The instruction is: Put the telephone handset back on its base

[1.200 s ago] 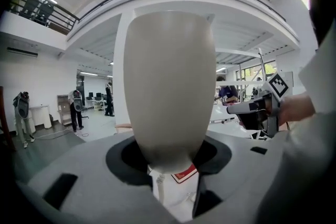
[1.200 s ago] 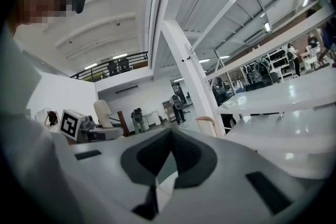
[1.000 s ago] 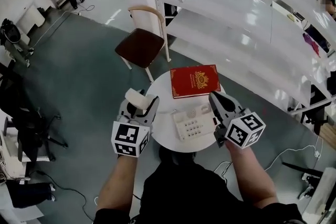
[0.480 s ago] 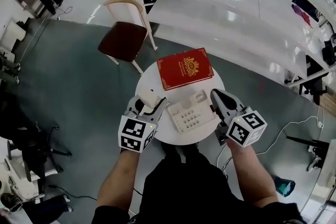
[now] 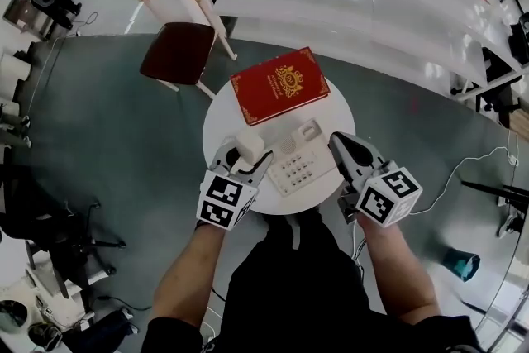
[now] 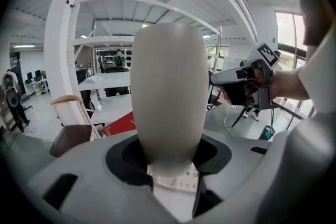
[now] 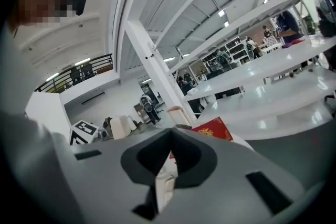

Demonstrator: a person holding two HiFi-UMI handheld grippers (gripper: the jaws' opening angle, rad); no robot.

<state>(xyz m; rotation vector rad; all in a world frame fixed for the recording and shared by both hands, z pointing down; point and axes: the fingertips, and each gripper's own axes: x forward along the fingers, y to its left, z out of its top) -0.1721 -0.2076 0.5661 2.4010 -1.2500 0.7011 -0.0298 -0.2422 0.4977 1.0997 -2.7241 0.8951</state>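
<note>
No legible txt (red book [image 5: 278,84] gold print too small).

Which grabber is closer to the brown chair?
Left. The left gripper, holding the handset, is over the table edge on the side facing the chair. The right gripper is beyond the phone base, farther from the chair.

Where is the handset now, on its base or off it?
Off. The left gripper clamps the handset beside the base, not seated in it.
</note>
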